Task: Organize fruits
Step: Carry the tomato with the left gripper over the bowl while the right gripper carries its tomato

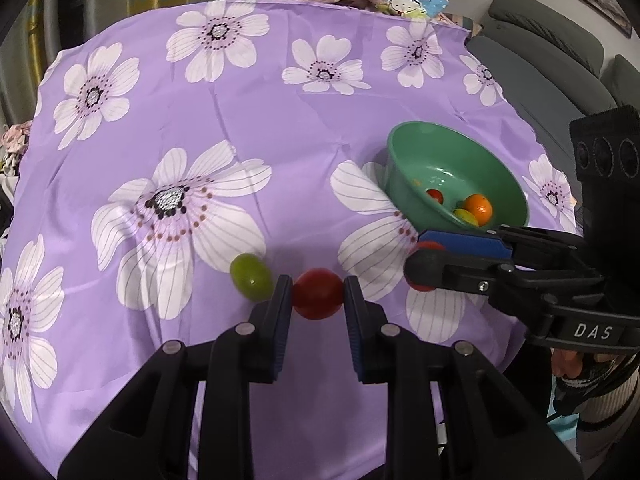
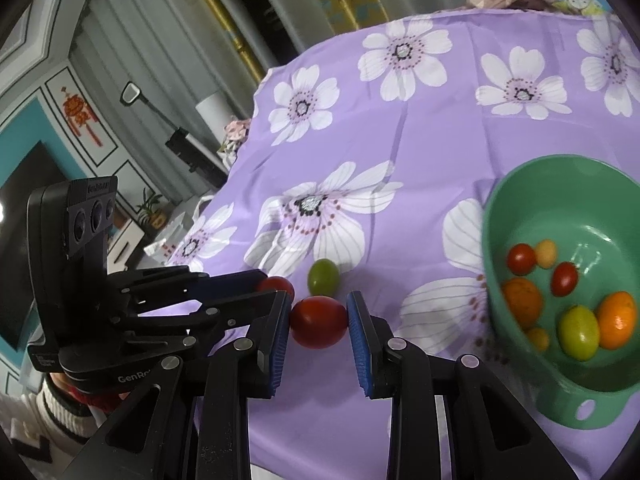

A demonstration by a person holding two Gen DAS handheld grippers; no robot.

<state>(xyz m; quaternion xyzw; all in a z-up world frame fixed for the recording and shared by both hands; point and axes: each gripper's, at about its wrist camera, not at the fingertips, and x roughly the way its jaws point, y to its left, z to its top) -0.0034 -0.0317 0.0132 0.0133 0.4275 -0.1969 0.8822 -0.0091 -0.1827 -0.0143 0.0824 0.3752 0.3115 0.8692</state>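
Both grippers sit low over the purple flowered cloth [image 1: 240, 120], each pinching its own red tomato.

Left gripper [image 1: 318, 294]: closed on a red tomato [image 1: 318, 294], pads touching both sides. A green tomato [image 1: 251, 277] lies on the cloth just beside its left finger.

Right gripper [image 2: 319, 322]: closed on a second red tomato [image 2: 319, 322], both blue pads against it.

Left wrist view: the right gripper comes in from the right, side on, with only slivers of red showing around its fingers. The green bowl [image 1: 400, 148] is behind it, and only three fruits inside are visible: one red, one orange, one yellow-green.

Right wrist view: the left gripper's fingertips are at the left, with its red tomato poking out at the tip, near the green tomato. This view looks straight into the bowl and shows more: two small red tomatoes [image 2: 521, 257], a small yellow one [image 2: 546, 253], two orange fruits [image 2: 618, 320], a yellow-green one [image 2: 579, 333], and another small yellow one low by the wall. It also shows the bowl's handle tab with a hole [image 2: 585, 409], hidden in the other view.
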